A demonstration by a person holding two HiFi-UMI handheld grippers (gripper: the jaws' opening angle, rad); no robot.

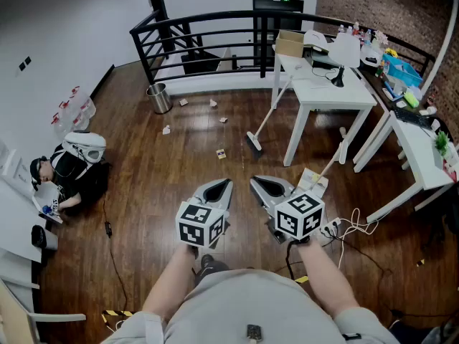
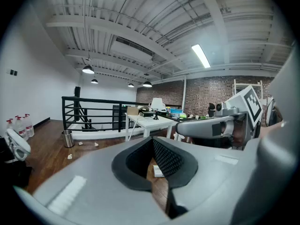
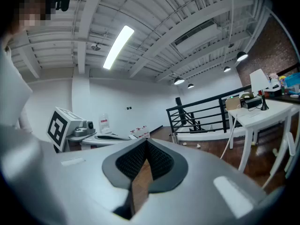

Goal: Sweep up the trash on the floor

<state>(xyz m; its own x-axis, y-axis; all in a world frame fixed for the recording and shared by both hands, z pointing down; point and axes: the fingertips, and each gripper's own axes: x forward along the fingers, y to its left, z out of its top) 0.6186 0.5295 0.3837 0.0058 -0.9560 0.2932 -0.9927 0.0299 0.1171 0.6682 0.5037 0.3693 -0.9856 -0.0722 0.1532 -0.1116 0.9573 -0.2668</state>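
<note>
The sweeping is not yet begun: the left gripper (image 1: 225, 183) and the right gripper (image 1: 255, 182) are both closed and empty, the paper scraps (image 1: 221, 153) lie on the floor left of the white table (image 1: 337, 95), and the next move, I think, is to open a gripper around the broom (image 1: 271, 110) leaning on that table.

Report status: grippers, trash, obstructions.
Left gripper and right gripper shut, empty. Paper scraps on floor ahead, unswept. Broom leans against table, untouched. Cables on floor, right side.
</note>
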